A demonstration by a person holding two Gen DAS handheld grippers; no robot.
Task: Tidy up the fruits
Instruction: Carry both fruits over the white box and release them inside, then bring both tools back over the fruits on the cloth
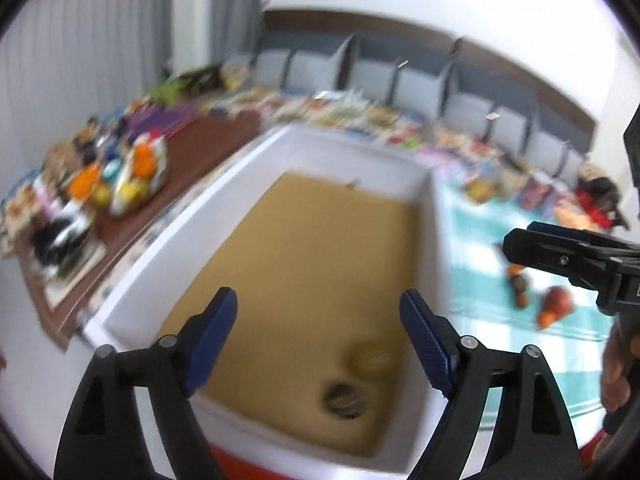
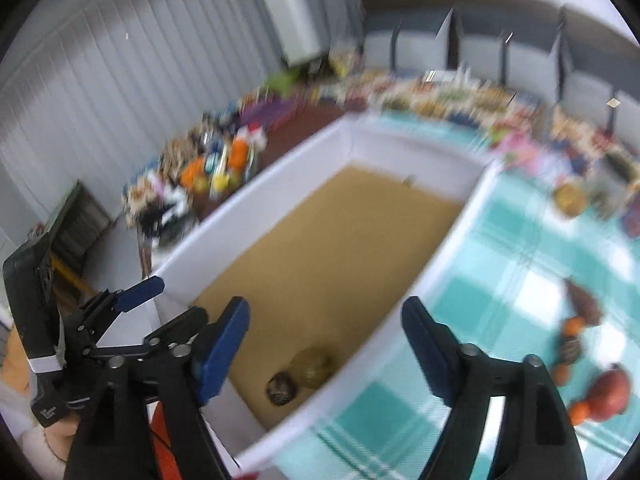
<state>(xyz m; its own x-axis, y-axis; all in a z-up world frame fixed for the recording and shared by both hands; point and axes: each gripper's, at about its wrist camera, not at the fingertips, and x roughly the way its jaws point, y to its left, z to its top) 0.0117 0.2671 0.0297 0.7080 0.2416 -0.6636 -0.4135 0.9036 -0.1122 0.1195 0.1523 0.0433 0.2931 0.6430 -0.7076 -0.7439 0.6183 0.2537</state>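
Inside the white box (image 1: pixel 256 184), a yellow-green fruit (image 1: pixel 370 359) and a dark fruit (image 1: pixel 346 399) lie touching at six o'clock; left gripper (image 1: pixel 318 340) and right gripper (image 2: pixel 324 344) fingers spread, empty.

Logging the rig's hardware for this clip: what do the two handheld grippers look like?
Both match: the left gripper and right gripper have black plastic scissor-style arms with silver pivot pins and dark blue ribbed pads on the fingers. Seen from the right wrist, the left unit's black body carries a white band. No sleeve shows.

Two fruits (image 1: pixel 356 380) lie together in the box (image 1: pixel 436 216); others (image 1: pixel 554 304) lie right of it.
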